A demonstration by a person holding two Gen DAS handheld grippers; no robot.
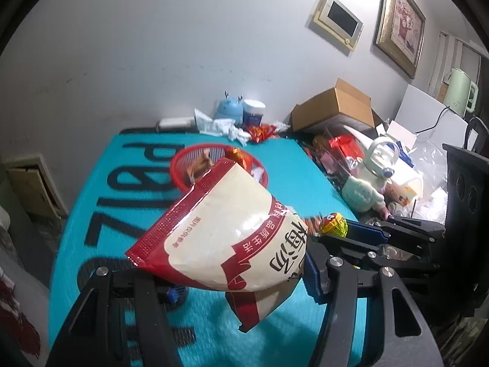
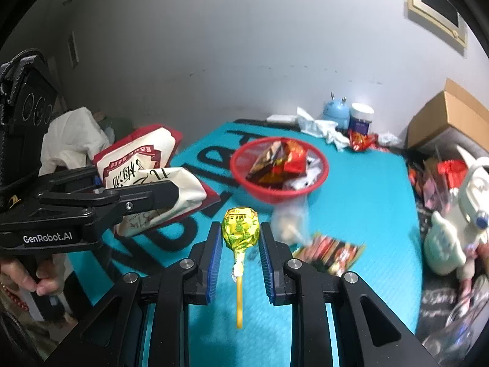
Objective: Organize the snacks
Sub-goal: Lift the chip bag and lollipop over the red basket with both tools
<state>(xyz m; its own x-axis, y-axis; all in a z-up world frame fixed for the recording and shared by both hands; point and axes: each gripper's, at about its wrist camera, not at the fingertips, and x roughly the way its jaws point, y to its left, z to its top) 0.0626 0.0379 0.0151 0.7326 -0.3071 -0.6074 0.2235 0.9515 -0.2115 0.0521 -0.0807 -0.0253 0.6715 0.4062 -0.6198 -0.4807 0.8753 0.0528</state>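
Red-and-cream snack bag (image 1: 226,232) held tilted above teal mat. Yellow-green wrapped lollipop (image 2: 240,229) upright, stick pointing down. Red mesh basket (image 2: 318,180) on mat, holding mixed wrapped snacks, loose packets nearby.

The snack bag (image 1: 226,232) is cream with red borders and black characters. At twelve o'clock from the yellow-green lollipop (image 2: 240,227) sits a red basket (image 2: 318,180) on a teal mat (image 2: 360,214) with black lettering.

Teal mat (image 2: 366,202) w/ black letters, red basket (image 2: 244,165) mid, snack packs (image 2: 330,252) nr right edge, tissues (image 2: 318,128) far edge
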